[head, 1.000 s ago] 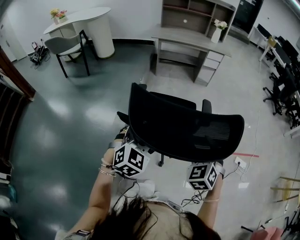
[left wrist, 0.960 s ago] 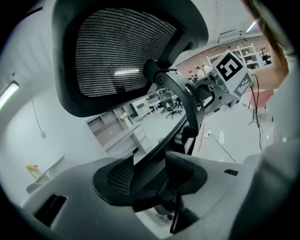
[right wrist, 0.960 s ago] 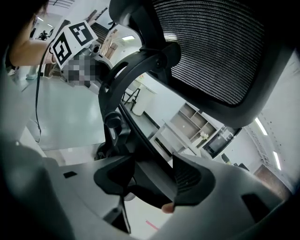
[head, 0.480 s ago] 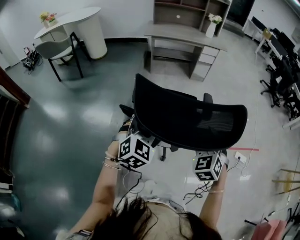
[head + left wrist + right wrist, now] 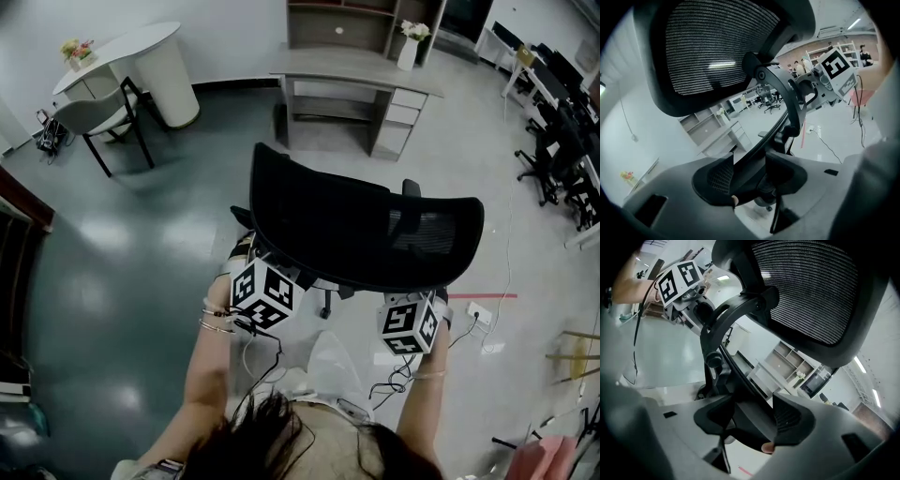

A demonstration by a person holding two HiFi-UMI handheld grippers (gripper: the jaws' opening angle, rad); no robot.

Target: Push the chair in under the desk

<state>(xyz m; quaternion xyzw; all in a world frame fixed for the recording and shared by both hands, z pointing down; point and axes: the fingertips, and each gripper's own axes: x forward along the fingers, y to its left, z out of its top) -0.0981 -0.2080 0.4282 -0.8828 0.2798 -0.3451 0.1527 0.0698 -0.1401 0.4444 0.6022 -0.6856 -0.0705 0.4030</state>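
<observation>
The black mesh office chair (image 5: 366, 230) stands on the floor with its back to me. The grey desk (image 5: 356, 64) is beyond it, and the chair's top edge nearly overlaps the desk's front. My left gripper (image 5: 279, 272) is shut on the lower left edge of the backrest, and my right gripper (image 5: 414, 302) on the lower right edge. In the left gripper view the left gripper (image 5: 750, 183) has the black backrest frame (image 5: 787, 108) between its jaws. The right gripper view shows my right gripper (image 5: 750, 423) clamping the frame the same way. The backrest hides the seat.
A white vase of flowers (image 5: 409, 47) stands on the desk's right end below a shelf unit (image 5: 361, 19). A white round table (image 5: 141, 52) with a grey chair (image 5: 98, 108) is at far left. Office chairs (image 5: 562, 150) line the right. A socket strip (image 5: 480, 314) and a cable lie on the floor.
The chair has rolled forward toward the desk, and both grippers have moved with it, still on the backrest. The gap between chair and desk has shrunk.
</observation>
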